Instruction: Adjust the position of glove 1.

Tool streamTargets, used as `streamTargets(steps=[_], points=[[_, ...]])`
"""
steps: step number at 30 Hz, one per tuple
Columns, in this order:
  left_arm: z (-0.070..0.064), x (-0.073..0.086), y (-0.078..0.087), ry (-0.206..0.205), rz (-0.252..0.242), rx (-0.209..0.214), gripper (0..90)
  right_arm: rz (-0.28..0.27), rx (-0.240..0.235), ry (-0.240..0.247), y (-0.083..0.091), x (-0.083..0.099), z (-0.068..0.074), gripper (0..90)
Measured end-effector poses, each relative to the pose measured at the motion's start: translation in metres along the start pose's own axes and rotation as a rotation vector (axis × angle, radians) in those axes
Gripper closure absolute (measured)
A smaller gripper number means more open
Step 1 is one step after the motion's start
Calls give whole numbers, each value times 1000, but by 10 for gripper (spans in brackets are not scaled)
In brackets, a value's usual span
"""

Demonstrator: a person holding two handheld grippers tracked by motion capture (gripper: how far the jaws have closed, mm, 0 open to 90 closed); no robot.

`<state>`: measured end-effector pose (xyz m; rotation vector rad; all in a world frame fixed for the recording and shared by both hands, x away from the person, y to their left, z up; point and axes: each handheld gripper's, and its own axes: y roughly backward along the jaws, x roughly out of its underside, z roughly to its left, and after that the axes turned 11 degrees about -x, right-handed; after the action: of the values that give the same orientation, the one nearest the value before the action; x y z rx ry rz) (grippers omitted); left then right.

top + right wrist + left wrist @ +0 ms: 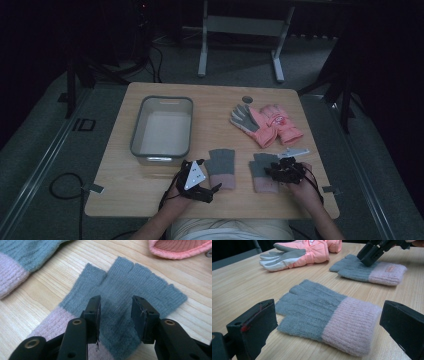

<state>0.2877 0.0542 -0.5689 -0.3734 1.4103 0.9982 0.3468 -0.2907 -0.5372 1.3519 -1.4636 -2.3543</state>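
Observation:
Two grey knit fingerless gloves with pink cuffs lie flat near the table's front edge. My left gripper [210,176] [327,308] is wide open, its jaws standing either side of the left knit glove [221,167] [324,315] at the cuff end. My right gripper [272,171] [116,302] [369,260] is tipped down onto the grey palm of the right knit glove [260,177] [140,282] [367,271]. Its jaws stand a narrow gap apart, with the fabric lying flat under them.
A pair of pink padded gloves [272,125] [297,253] [180,248] lies at the back right. An empty grey bin [136,135] stands left of centre. A round hole [246,99] sits near the table's far edge. Bare wood [125,185] shows at the front left.

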Motion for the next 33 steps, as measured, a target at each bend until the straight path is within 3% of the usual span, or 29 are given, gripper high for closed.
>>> streamTargets(steps=[5,9,13,17,18,21,26,29,33], points=[[0,0,0,-7,-1,2,4,1,-6,-4,-5,2,-2,600],[-1,0,0,-6,-1,-7,3,13,22,26,-9,2,3,702],[-3,0,1,-18,-6,-21,3,6,39,-9,-10,2,4,805],[-4,0,1,-23,-7,-17,3,-8,51,-29,-10,2,6,842],[-4,0,1,-19,-9,-16,3,-21,46,-65,-7,0,7,851],[-3,0,1,-17,-10,-12,3,-59,35,-81,-1,-6,13,853],[-4,0,1,-23,-12,-12,3,-112,21,-76,11,-22,24,854],[-4,0,2,-21,-16,-16,0,-154,6,-65,18,-41,32,854],[-5,0,2,-22,-24,-19,0,-175,-7,-54,17,-54,39,854]])
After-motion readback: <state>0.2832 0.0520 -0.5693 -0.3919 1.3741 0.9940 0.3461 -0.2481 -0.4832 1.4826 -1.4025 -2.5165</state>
